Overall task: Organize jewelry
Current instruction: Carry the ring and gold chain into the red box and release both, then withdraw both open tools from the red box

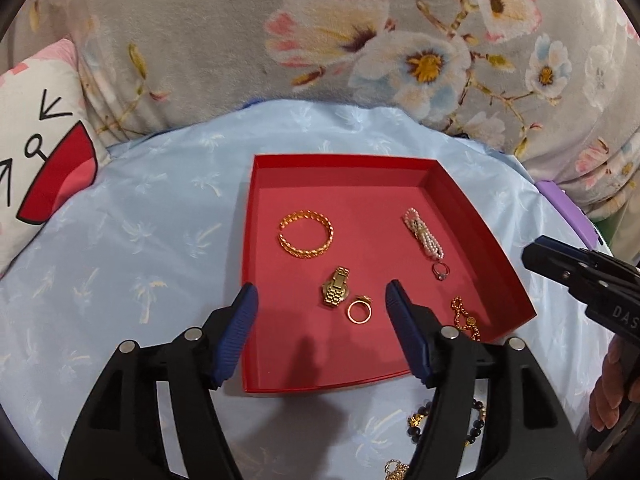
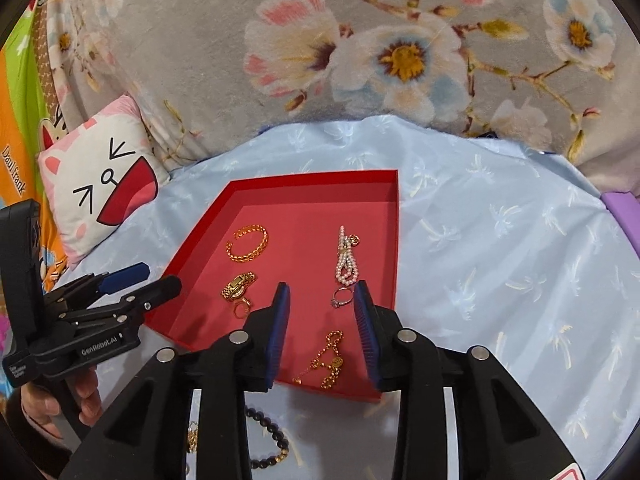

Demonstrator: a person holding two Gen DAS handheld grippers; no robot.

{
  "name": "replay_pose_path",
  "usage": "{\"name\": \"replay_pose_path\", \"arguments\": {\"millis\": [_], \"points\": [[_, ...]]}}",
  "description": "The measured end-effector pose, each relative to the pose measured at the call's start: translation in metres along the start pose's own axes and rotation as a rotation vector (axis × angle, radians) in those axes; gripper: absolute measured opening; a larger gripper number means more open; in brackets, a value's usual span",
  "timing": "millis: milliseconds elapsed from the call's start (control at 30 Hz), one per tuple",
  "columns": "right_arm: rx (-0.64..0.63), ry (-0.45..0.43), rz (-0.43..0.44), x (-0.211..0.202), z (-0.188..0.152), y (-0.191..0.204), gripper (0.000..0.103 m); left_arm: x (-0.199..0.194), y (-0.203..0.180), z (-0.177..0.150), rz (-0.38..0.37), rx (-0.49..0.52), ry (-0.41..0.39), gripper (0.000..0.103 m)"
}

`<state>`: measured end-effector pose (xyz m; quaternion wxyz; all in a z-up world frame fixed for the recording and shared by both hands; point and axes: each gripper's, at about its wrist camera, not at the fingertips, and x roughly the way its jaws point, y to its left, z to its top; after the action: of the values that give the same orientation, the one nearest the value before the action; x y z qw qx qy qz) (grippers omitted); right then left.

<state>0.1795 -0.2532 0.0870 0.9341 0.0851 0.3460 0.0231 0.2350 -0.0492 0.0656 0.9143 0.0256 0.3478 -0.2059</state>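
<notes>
**Open tongs over the red tray**

The left tongs (image 1: 320, 300) stand apart, empty, above the red tray (image 1: 480, 216). Inside lie a gold bangle (image 1: 306, 234), gold watch (image 1: 336, 287), gold ring (image 1: 359, 312), pearl strand (image 1: 424, 234), small ring (image 1: 441, 270) and gold chain (image 1: 466, 318).

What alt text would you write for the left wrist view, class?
A red tray on a pale blue cloth holds a gold bangle, a gold watch, two rings, a pearl strand and a gold chain. The open left gripper hovers over its near side, holding nothing.
</notes>
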Motion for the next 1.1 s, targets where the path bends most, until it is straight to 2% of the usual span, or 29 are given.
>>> {"name": "replay_pose_path", "arguments": {"millis": [100, 300, 500, 700, 900, 967, 1100], "points": [[-0.017, -0.013, -0.006, -0.017, -0.009, 0.001, 0.038, -0.015, 0.000, -0.002, 0.010, 0.002, -0.020, 0.069], [-0.020, 0.009, -0.006, -0.043, -0.039, -0.002, 0.039, -0.043, 0.000, -0.028, -0.009, -0.016, -0.008, 0.070], [-0.006, 0.036, -0.029, -0.058, -0.078, -0.006, 0.039, -0.053, -0.010, -0.071, -0.016, -0.001, 0.047, 0.071], [0.021, 0.078, -0.025, -0.060, -0.111, -0.009, 0.039, -0.048, -0.022, -0.115, -0.062, -0.012, 0.137, 0.071], [0.042, 0.095, -0.010, -0.057, -0.121, -0.011, 0.039, -0.051, -0.036, -0.140, -0.066, 0.016, 0.160, 0.071], [0.040, 0.090, -0.011, -0.058, -0.122, -0.011, 0.039, -0.050, -0.043, -0.143, -0.039, 0.045, 0.153, 0.071], [0.032, 0.076, -0.042, -0.063, -0.124, -0.013, 0.039, -0.049, -0.048, -0.143, -0.033, 0.071, 0.152, 0.070]]}}
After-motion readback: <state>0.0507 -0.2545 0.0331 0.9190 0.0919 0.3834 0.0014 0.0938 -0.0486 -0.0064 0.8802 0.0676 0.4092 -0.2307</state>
